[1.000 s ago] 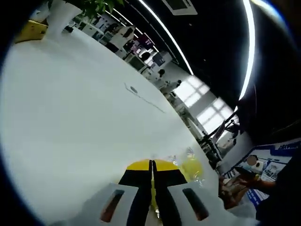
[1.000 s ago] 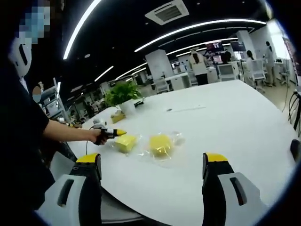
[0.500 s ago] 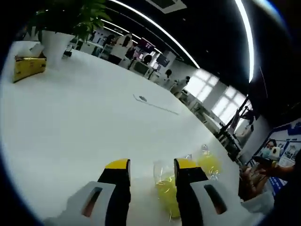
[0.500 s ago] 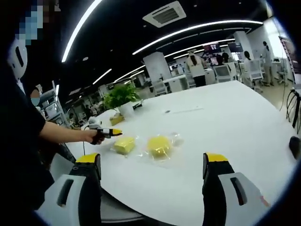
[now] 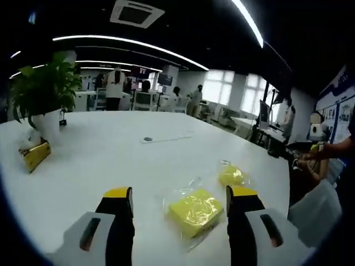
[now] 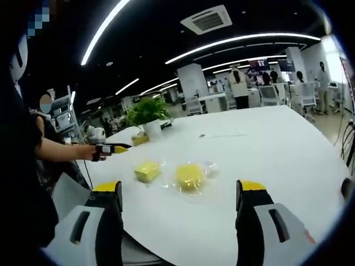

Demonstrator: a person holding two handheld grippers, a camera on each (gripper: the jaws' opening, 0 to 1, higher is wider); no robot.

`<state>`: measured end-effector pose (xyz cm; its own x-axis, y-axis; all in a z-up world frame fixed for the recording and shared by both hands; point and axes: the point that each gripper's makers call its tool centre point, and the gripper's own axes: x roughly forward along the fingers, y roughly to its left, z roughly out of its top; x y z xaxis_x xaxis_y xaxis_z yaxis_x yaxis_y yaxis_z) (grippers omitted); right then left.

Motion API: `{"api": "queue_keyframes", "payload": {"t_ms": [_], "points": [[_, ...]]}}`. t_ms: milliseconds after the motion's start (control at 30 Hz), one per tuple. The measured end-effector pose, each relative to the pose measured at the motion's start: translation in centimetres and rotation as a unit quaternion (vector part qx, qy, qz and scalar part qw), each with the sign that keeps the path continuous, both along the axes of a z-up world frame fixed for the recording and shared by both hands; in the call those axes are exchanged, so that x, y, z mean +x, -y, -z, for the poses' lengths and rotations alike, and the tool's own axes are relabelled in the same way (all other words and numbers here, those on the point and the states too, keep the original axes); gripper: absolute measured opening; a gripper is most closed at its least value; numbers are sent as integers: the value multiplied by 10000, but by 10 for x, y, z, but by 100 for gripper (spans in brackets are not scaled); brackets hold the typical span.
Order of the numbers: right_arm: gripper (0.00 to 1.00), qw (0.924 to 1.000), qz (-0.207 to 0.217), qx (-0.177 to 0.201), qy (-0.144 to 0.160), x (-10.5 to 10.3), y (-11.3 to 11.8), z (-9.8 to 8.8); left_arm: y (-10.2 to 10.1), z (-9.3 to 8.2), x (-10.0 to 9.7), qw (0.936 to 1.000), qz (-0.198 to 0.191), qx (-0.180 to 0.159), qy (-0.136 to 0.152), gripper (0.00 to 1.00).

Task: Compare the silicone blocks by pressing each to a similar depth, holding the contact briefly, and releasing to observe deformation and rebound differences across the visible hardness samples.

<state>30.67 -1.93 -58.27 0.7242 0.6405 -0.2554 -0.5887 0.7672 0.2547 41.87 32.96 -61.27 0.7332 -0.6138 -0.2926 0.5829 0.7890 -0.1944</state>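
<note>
**Between the left jaws: the square block lay straight ahead**

On the white table (image 5: pixel 100 160), two yellow silicone blocks sat side by side, each in a clear wrapper. In the left gripper view, the square block (image 5: pixel 195 208) lay just ahead of the left gripper (image 5: pixel 180 195), framed in the gap between its two jaws, which stood wide apart and held nothing. The block sat a little nearer the right jaw than the left, turned corner-on, so its diagonal ran roughly along the gripper's line of sight. The rounder block (image 5: pixel 232 175) lay farther off and to the right, apart from the square one.

In the right gripper view, the right gripper (image 6: pixel 177 191) was likewise spread open and empty, held back at the table's near edge, well apart from both samples. From there the rounder block (image 6: pixel 189 177) lay ahead between the jaws, and the square block (image 6: pixel 147 171) sat beside it to the left. The left gripper (image 6: pixel 113 148) showed at the far left, held in a hand (image 6: pixel 97 152) above the table and lifted clear of the square block.

Judged from this, the left gripper was the nearer tool to the square block, and a press on it would call for a short move forward and down. The rounder block seemed better placed for the right gripper, which had more table to cross.

A potted plant (image 5: pixel 41 97) and a yellow box (image 5: pixel 35 155) stood toward the table's far side, out of the way.
</note>
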Motion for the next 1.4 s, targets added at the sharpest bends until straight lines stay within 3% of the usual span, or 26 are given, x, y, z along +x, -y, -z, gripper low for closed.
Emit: {"api": "queue_keyframes", "payload": {"t_ms": [100, 167, 200, 333, 467, 533, 800, 867, 1167, 1333, 1400], "points": [[73, 9998, -128, -133, 103, 1, -6, 1, -3, -8, -13, 9997, -72, 179, 158, 84], [76, 9997, -162, -98, 166, 3, -9, -2, -8, -14, -14, 9992, -213, 198, 269, 100], [77, 9996, -167, -86, 187, 4, -11, -3, -9, -23, -21, 9986, -165, 247, 442, 99], [80, 9995, -213, -101, 221, 8, -13, -4, -6, -32, -43, 9974, 113, 502, 496, 99], [89, 9992, -219, -200, 259, 11, -10, -3, -1, -36, -66, 9978, 308, 469, 341, 99], [96, 9991, -174, -306, 253, 12, -7, -1, -2, -35, -78, 9964, 434, 660, 309, 99], [96, 9971, -290, -675, -212, 3, 0, 18, -6, -30, -121, 9958, 621, 673, -95, 99], [96, 9964, -374, -746, -179, 0, -1, 19, -8, -29, -131, 9958, 623, 660, -152, 99], [96, 9887, -633, -1287, -439, -8, -2, 36, -10, -20, -156, 9934, 726, 782, -420, 99], [96, 9871, -728, -1361, -431, -13, -4, 33, -9, -22, -163, 9921, 813, 867, -405, 99], [96, 9873, -692, -1406, -266, -10, -2, 30, -8, -23, -164, 9924, 811, 859, -342, 99]]}}
